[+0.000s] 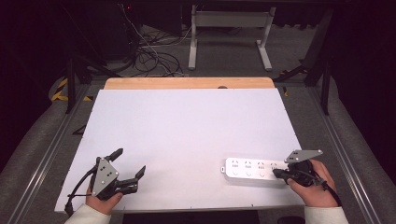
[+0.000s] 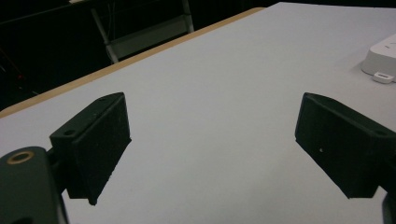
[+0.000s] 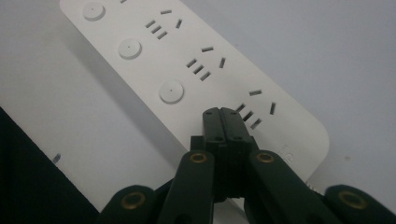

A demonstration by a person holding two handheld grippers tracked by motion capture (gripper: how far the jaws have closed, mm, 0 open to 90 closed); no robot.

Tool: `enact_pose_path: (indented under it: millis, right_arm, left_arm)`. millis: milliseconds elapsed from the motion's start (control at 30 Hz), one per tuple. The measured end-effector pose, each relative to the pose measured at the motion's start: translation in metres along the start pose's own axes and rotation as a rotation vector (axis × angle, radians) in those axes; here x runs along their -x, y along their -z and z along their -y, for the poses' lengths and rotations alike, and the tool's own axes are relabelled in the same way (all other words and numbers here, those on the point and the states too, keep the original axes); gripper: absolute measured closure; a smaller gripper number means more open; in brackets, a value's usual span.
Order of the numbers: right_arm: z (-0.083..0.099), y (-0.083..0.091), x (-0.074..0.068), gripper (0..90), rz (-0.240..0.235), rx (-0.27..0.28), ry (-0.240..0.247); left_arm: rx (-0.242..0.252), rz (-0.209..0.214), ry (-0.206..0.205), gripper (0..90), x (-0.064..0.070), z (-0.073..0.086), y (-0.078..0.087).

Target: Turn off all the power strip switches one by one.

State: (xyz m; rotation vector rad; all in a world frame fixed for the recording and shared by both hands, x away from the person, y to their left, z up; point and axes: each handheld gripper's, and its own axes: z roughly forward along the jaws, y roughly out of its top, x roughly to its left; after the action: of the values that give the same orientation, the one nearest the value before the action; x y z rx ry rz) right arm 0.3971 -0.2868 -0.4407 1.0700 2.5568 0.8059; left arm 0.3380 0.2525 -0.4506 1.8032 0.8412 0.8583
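A white power strip [image 1: 252, 169] with several sockets and round buttons lies near the front right of the white board [image 1: 187, 130]. My right gripper [image 1: 279, 173] is shut with nothing between its jaws. In the right gripper view its tips [image 3: 221, 113] sit over the power strip [image 3: 187, 60] beside the last socket, in line with the row of buttons; contact cannot be told. My left gripper [image 1: 130, 161] stands open at the front left, above bare board. In the left gripper view the left gripper [image 2: 212, 121] has its jaws wide apart, and the strip's end [image 2: 383, 58] lies far right.
A wooden table edge [image 1: 187, 83] runs along the far side of the board. Beyond it are a white desk frame [image 1: 229, 42] and loose cables [image 1: 149, 56] on the floor. Grey rails [image 1: 46, 149] flank the table.
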Motion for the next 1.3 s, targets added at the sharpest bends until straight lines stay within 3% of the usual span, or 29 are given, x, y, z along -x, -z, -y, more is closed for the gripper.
enact_pose_path:
  millis: [733, 1167, 1300]
  right_arm:
    - [-0.0047, -0.0051, -0.0006, 90.0, -0.014, -0.046, -0.005]
    - [-0.0016, -0.0051, 0.0018, 90.0, -0.032, -0.031, -0.044]
    - [-0.0015, -0.0059, 0.0019, 90.0, -0.018, -0.038, -0.034]
  left_arm:
    - [0.004, -0.005, -0.008, 10.9, 0.0005, -0.0003, 0.0005]
    - [0.006, -0.001, 0.000, 10.9, 0.0010, -0.0001, 0.0009]
    - [0.006, -0.003, 0.001, 10.9, 0.0010, 0.0000, 0.0010]
